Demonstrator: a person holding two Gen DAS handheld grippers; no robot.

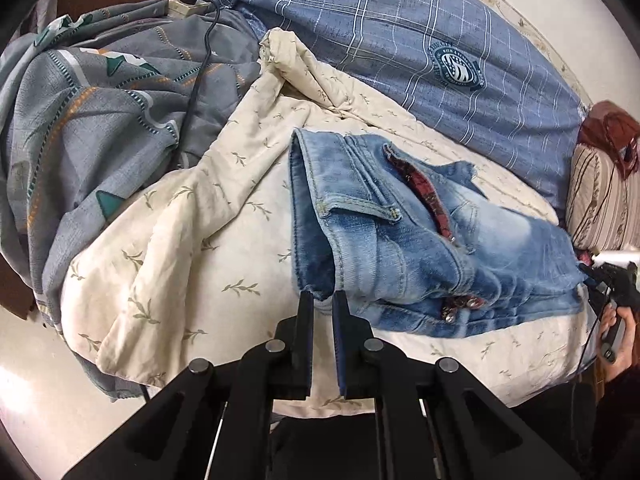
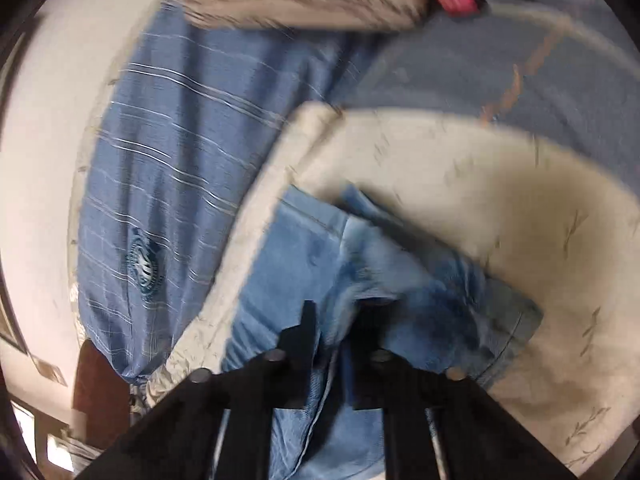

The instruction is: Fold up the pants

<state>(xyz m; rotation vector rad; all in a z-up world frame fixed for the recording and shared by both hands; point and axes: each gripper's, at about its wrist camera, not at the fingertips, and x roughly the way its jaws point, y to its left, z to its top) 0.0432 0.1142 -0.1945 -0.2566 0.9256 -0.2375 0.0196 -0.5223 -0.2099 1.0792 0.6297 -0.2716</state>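
The pants (image 1: 404, 236) lie folded on the bed (image 1: 200, 264), long axis running left tongs (image 1: 320, 300) to right tongs (image 2: 332, 312) — each set pinches denim at 1 end, right view blurred.

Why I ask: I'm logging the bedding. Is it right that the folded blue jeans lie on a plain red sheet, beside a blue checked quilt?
Not quite. The folded blue jeans lie on a cream sheet printed with small leaf sprigs, not a plain red one. The blue checked quilt is indeed beside them. The left wrist view shows this clearly.
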